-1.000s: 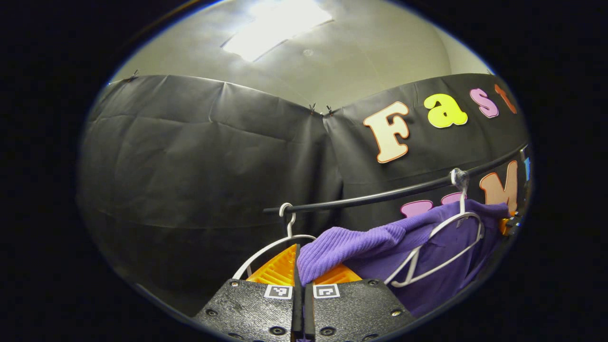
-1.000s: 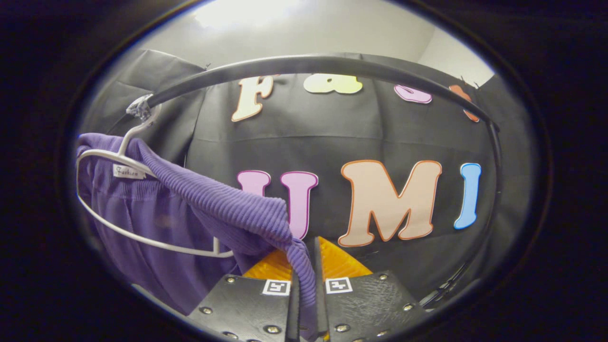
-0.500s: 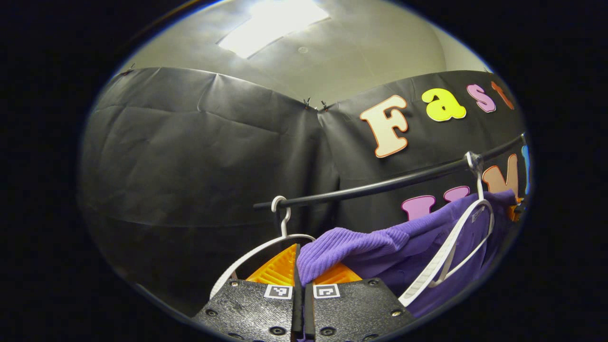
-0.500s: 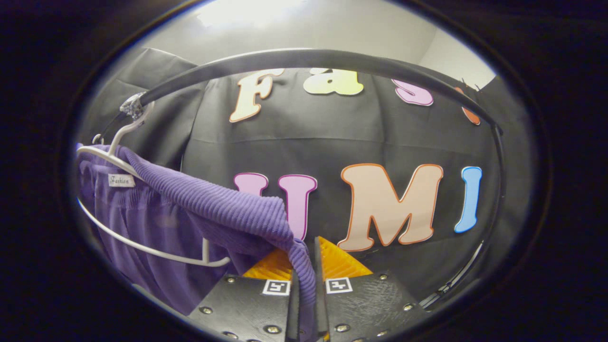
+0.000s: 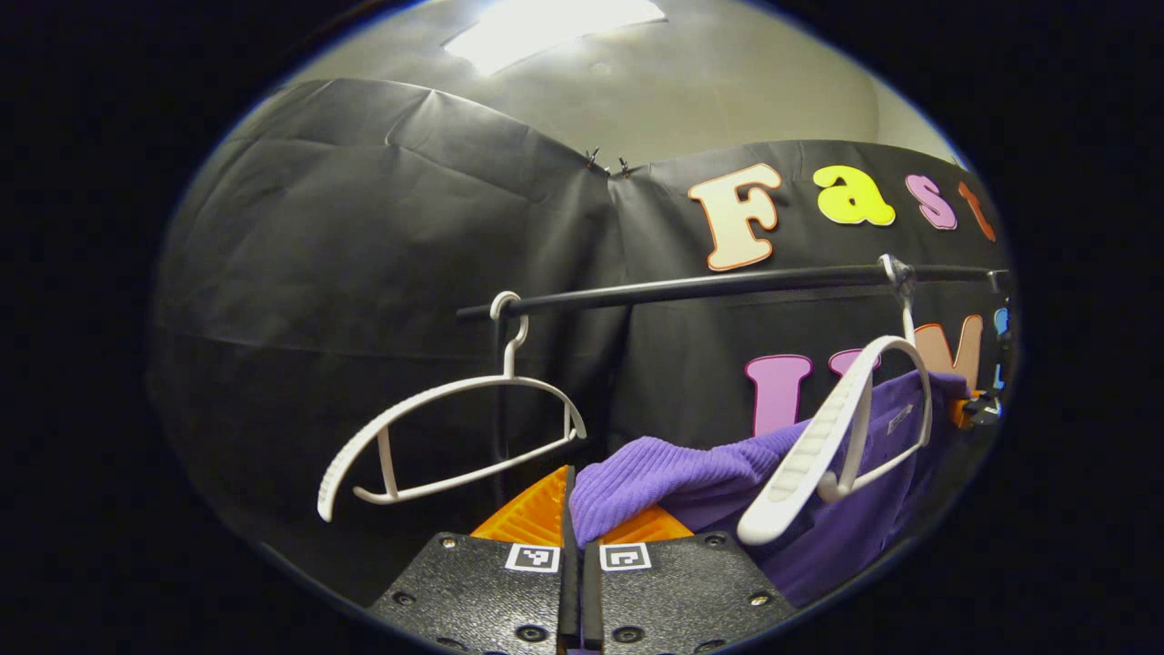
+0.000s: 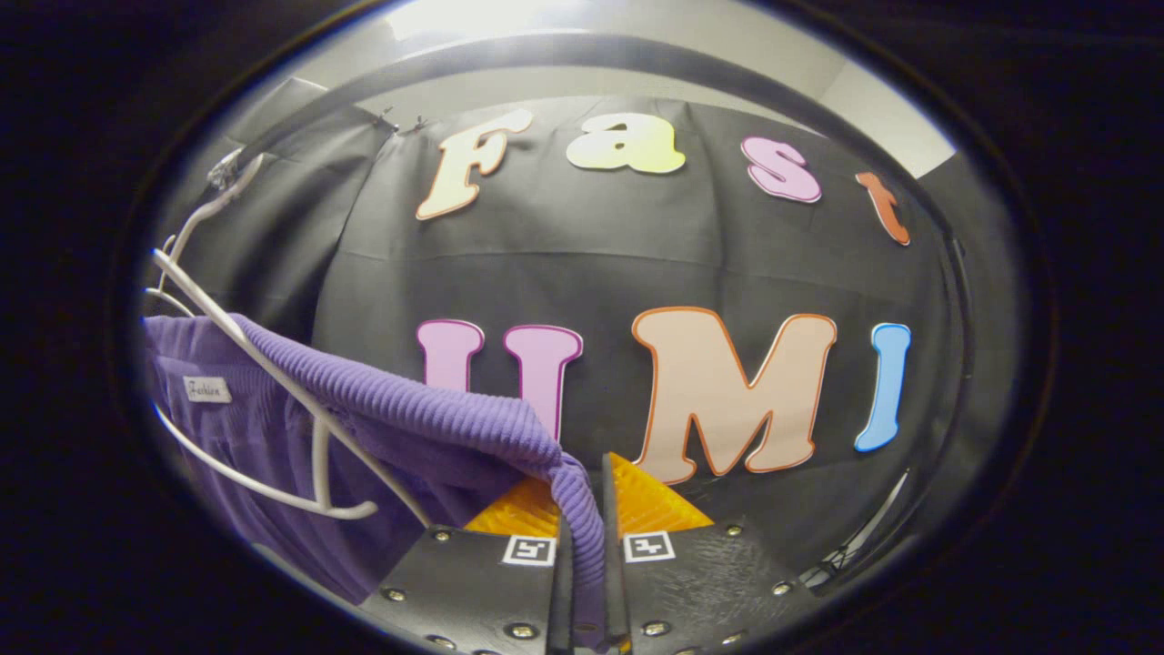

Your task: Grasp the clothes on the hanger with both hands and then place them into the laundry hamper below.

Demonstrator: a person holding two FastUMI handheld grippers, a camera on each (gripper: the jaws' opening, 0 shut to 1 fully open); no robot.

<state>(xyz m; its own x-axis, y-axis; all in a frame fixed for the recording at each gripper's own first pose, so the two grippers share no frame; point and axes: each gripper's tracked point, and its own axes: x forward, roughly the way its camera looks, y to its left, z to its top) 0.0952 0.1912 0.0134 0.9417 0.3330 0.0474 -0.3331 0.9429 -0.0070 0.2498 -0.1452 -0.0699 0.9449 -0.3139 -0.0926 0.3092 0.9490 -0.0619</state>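
Observation:
A purple ribbed sweater (image 5: 673, 473) stretches between my two grippers. In the left gripper view my left gripper (image 5: 575, 509) is shut on one purple edge. The right gripper (image 6: 587, 509) is shut on the other edge of the sweater (image 6: 409, 418), whose cloth runs down between its fingers. The sweater's white hanger (image 5: 837, 437) is tilted, hooked on the black rail (image 5: 727, 284), with its arm free above the cloth. That same hanger (image 6: 264, 364) crosses the purple cloth at the left of the right gripper view. The hamper is out of sight.
A bare white hanger (image 5: 446, 437) hangs near the left end of the rail. The rail (image 6: 582, 55) arches close overhead in the right gripper view. Black booth cloth stands behind, and a lit ceiling panel (image 5: 546, 18) is above.
Both grippers have dropped lower with the sweater. The rail has risen in both views. The sweater has slid off its hanger, which has swung and tilted. The bare hanger now shows whole.

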